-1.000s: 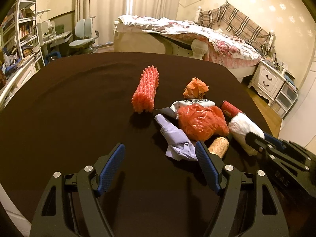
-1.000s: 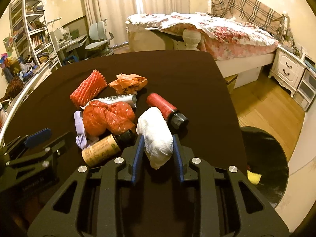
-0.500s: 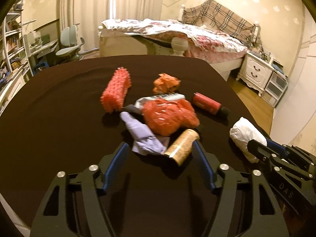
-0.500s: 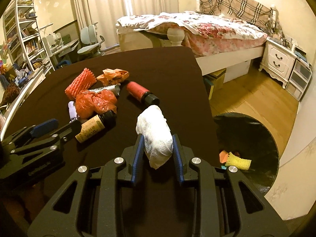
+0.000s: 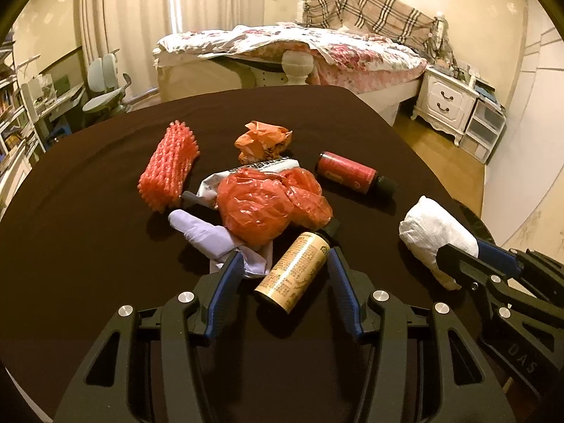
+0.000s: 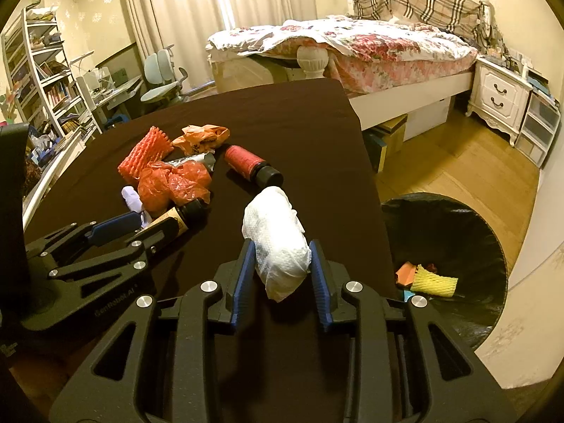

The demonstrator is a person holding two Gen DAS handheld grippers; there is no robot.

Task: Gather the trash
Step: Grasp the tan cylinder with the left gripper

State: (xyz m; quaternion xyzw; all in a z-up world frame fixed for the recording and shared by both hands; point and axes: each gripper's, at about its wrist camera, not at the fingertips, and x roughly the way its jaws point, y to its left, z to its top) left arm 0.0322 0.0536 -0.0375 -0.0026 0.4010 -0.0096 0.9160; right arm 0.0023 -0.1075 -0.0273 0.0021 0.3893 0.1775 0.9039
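Only the right wrist view shows the black bin (image 6: 469, 225) (far right); right gripper (image 6: 280, 250) loosening around white wad (image 6: 278, 236), left gripper (image 5: 285, 264) narrowing around tan bottle (image 5: 296, 275), pads apart.

Left tongs (image 5: 284, 263) closing around gold bottle (image 5: 294, 274); right tongs (image 6: 281, 251) loosening.

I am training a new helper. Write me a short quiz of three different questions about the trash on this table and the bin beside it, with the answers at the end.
1. True or false: the bin already holds a yellow foam sleeve.
2. What partly covers the purple glove? A) the red plastic bag; B) the orange wrapper; C) the white paper wad.
3. Fill in: the cap of the red bottle is coloured ___.
Key: 1 true; 2 A; 3 black.
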